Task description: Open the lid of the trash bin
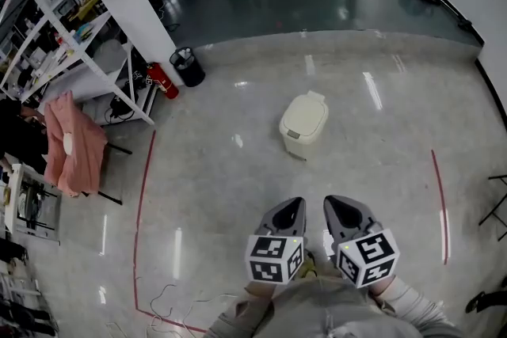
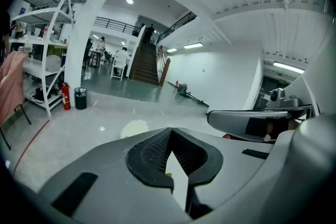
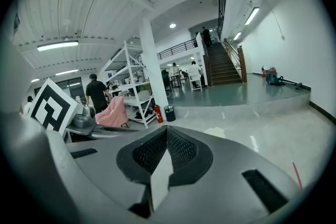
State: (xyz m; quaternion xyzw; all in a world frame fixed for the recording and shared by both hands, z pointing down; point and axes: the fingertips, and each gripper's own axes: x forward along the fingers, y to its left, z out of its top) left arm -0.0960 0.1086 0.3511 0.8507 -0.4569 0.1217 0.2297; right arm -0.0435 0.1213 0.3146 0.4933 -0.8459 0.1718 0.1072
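The trash bin (image 1: 303, 125) is small and cream-coloured, and it stands alone on the glossy grey floor with its lid down. It lies well ahead of both grippers. My left gripper (image 1: 293, 207) and right gripper (image 1: 334, 206) are side by side close to my body, both pointing towards the bin. Each is shut with nothing held. In the left gripper view the bin (image 2: 134, 128) peeks over the closed left gripper (image 2: 170, 131). In the right gripper view only a pale sliver of the bin (image 3: 216, 134) shows past the closed right gripper (image 3: 167, 129).
A white shelving rack (image 1: 75, 39), a red fire extinguisher (image 1: 163, 81) and a black waste basket (image 1: 188, 66) stand at the far left. A pink cloth (image 1: 71, 145) hangs over a chair. Red tape lines (image 1: 142, 202) mark the floor and cables (image 1: 170, 303) lie near my feet.
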